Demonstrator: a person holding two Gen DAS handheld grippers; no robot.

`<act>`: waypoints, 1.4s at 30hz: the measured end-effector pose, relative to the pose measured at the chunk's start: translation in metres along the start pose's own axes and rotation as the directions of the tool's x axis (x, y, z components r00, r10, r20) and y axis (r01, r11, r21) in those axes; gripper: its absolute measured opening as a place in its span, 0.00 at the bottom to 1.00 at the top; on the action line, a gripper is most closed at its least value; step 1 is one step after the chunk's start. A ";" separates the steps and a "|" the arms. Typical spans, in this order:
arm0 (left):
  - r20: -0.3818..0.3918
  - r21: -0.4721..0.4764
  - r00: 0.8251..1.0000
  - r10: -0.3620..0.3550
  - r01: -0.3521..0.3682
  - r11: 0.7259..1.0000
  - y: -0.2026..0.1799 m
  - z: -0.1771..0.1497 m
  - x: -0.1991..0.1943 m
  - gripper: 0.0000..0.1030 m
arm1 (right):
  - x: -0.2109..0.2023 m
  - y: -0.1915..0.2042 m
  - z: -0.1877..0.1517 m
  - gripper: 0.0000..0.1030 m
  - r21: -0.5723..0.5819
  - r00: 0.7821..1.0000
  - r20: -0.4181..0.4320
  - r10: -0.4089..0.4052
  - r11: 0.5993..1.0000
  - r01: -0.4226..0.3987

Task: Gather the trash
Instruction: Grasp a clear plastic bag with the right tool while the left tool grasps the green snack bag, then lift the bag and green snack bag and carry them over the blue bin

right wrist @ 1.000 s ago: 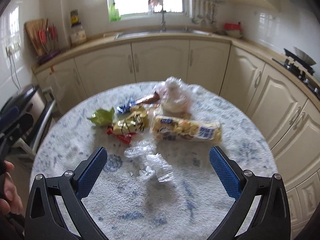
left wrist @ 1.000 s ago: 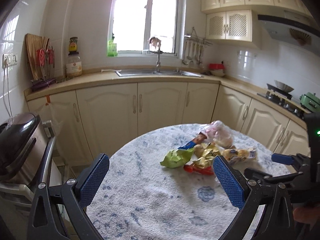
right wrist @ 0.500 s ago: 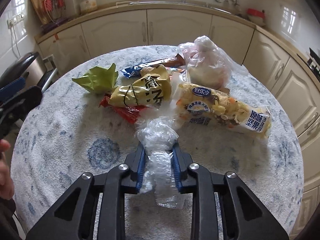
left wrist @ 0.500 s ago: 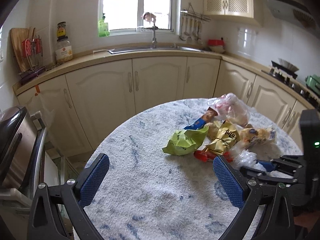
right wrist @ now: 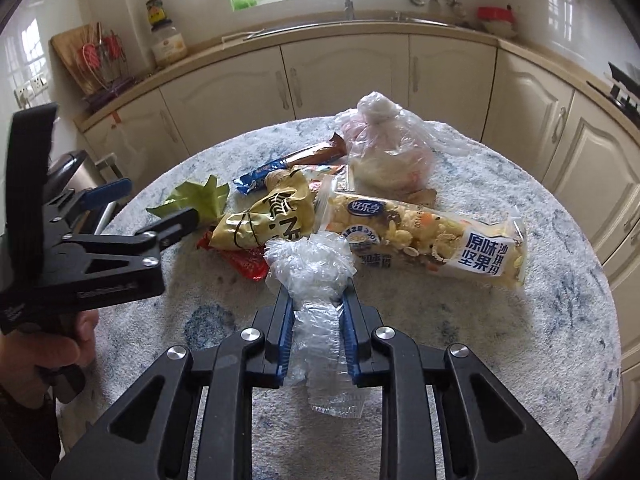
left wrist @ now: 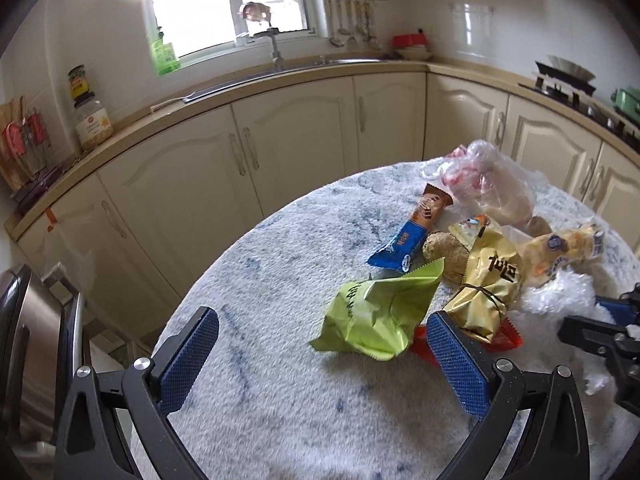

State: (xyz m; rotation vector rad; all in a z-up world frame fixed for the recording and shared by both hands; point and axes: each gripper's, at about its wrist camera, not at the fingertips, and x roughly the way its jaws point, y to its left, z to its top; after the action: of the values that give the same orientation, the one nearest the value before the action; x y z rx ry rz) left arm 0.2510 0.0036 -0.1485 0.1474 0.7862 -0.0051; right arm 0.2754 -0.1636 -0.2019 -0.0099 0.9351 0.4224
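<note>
Right jaws pinching clear plastic wrap, left jaws gaping by the green wrapper

I am clamping my right gripper [right wrist: 316,304] narrowly on a crumpled clear plastic wrap [right wrist: 310,264], which is bulging above the pads and trailing below them over the round tabletop [right wrist: 520,340]. My left gripper [left wrist: 320,354] is standing wide with nothing pressed in it, its jaws hovering just beside a green wrapper [left wrist: 380,312]. Just beyond that, a gold snack bag [right wrist: 268,216], a red wrapper [right wrist: 244,262], a blue-and-brown bar wrapper [right wrist: 288,164], a long nut-bar packet [right wrist: 424,236] and a knotted plastic bag [right wrist: 384,144] are lying heaped together mid-tabletop.
</note>
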 end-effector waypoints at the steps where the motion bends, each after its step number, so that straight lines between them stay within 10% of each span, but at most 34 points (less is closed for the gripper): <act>1: -0.007 0.015 1.000 0.005 -0.005 1.000 -0.003 0.006 0.010 0.99 | 0.000 -0.001 0.000 0.21 0.004 1.000 0.002 0.000 1.000 0.000; 4: -0.033 0.009 0.999 -0.032 0.032 0.999 -0.006 0.020 0.033 0.90 | 0.001 -0.003 0.001 0.21 0.012 1.000 0.004 0.005 1.000 -0.005; 7: -0.079 -0.053 0.990 -0.117 0.113 0.992 -0.004 0.028 0.053 0.46 | 0.000 -0.006 0.000 0.21 0.020 1.000 0.005 0.015 1.000 -0.015; 12: -0.082 -0.128 0.980 -0.182 0.170 0.977 0.002 0.044 0.074 0.25 | -0.008 -0.007 -0.005 0.21 0.028 1.000 0.018 0.020 0.999 -0.021; 29: 0.094 -0.162 0.965 -0.247 0.259 0.952 -0.020 0.076 0.061 0.21 | -0.065 -0.014 -0.023 0.21 0.067 0.994 0.112 0.011 0.998 -0.018; 42: 0.256 -0.072 0.900 -0.352 0.381 0.922 -0.060 0.038 -0.029 0.21 | -0.177 -0.024 -0.045 0.21 0.090 0.954 0.296 -0.045 0.996 0.019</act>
State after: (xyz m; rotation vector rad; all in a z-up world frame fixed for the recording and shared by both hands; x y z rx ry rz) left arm 0.2542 -0.0624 -0.1095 -0.1180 0.5610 -0.3290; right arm 0.1569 -0.2555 -0.0951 0.1146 0.6536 0.3418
